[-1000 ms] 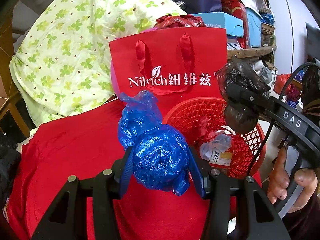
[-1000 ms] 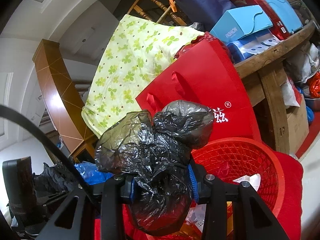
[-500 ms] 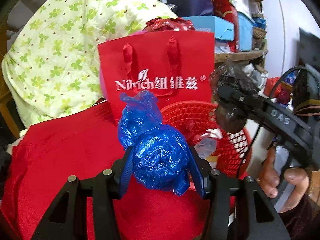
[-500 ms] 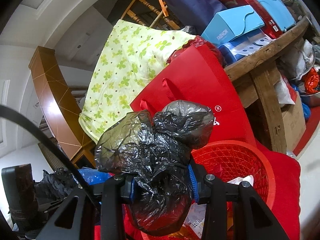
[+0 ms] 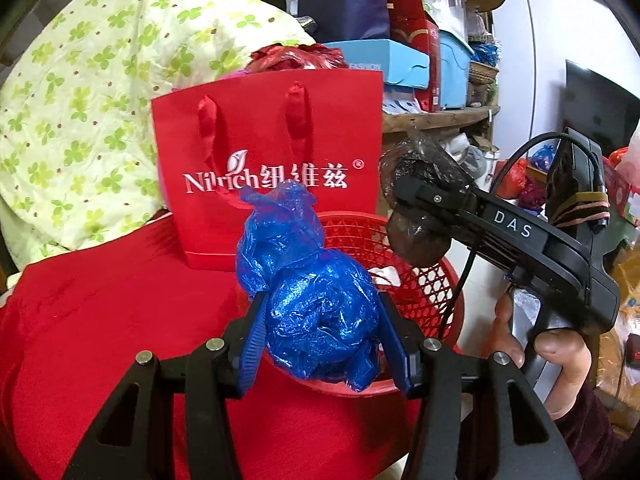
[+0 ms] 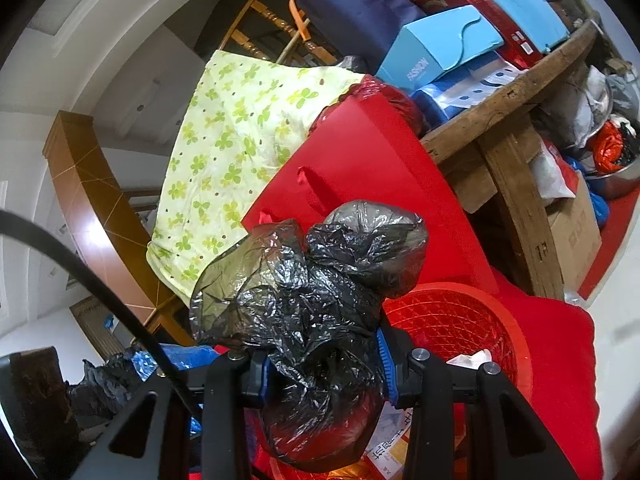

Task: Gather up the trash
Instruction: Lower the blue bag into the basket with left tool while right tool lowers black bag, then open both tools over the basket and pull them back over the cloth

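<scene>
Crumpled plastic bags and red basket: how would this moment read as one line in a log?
left gripper: shut on crumpled blue plastic bag | right gripper: shut on crumpled black plastic bag | both over red mesh plastic basket

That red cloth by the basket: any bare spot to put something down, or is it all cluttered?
The red cloth lies bare left of the red basket, in front of the red gift bag and below the clover-print quilt. Crowded: the basket already holds paper scraps, with the blue bag and black bag gripped over it, and the wooden shelf is stacked with boxes.
</scene>
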{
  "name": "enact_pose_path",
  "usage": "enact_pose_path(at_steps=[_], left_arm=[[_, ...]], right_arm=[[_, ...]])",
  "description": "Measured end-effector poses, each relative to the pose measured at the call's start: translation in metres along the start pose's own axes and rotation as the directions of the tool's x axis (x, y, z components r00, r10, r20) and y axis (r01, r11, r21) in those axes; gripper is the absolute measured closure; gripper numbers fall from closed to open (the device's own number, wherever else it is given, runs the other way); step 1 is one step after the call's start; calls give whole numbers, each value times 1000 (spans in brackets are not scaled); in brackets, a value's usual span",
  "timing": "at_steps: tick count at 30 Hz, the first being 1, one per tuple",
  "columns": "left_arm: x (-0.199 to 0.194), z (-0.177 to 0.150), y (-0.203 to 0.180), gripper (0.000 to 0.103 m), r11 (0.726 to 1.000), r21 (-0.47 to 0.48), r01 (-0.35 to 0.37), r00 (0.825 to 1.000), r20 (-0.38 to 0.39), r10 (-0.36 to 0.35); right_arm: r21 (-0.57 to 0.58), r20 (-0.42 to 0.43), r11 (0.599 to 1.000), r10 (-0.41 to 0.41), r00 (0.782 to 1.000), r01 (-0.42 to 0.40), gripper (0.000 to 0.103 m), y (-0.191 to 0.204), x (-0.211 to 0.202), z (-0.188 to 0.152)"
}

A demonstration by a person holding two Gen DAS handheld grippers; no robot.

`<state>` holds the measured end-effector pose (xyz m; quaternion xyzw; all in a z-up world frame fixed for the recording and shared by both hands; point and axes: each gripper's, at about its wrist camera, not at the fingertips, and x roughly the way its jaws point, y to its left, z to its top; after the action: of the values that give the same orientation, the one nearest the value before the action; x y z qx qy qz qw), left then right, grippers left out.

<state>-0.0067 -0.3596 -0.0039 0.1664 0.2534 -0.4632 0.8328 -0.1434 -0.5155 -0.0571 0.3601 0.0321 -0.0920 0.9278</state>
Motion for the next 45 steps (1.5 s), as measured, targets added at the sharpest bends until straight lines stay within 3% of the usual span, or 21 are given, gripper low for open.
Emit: enact_pose_path(at_steps=[8, 9, 11, 16, 24, 26, 28, 30, 38, 41, 45], left_arm=[[29, 6, -7, 47, 999, 9, 50, 999, -17, -49], [35, 6, -8, 46, 998, 18, 53, 998, -20, -53], [43, 5, -10, 33, 999, 32, 45, 999, -29, -44], [48, -5, -4, 30, 999, 41, 8, 999, -46, -6], [12, -25, 32, 25, 998, -6, -55, 999, -4, 55], [4, -30, 40, 25, 998, -19, -66, 998, 4, 66], [-5, -35, 49, 24, 997, -31, -77, 997, 9, 78], [-11, -40, 56, 24, 995, -43, -86, 996, 10, 86], [-32, -50, 83, 23, 981, -117, -154, 988, 11, 156], [-42, -50, 86, 11, 972, -119, -203, 978, 22, 207], [-55, -43, 87, 11, 963, -111, -244, 967, 49, 250]], right_arm=[[66, 6, 997, -26, 1000, 25, 60, -16, 1, 5], [66, 6, 997, -28, 1000, 28, 60, -17, 2, 6], [63, 2, 997, -39, 999, 39, 59, -18, 4, 6], [73, -30, 996, -49, 998, 51, 56, -21, 14, 5], [30, -66, 999, -40, 997, 42, 56, -6, 32, -1], [14, -79, 999, -39, 996, 41, 51, 1, 40, -4], [2, -85, 999, -51, 995, 52, 34, 7, 47, -7], [-14, -85, 998, -68, 994, 67, 30, 12, 53, -10], [-52, 16, 992, -117, 993, 118, 30, 20, 42, -12], [-85, 51, 985, -148, 988, 152, 30, 24, 37, -13], [-144, 81, 968, -195, 977, 205, 30, 34, 25, -20]])
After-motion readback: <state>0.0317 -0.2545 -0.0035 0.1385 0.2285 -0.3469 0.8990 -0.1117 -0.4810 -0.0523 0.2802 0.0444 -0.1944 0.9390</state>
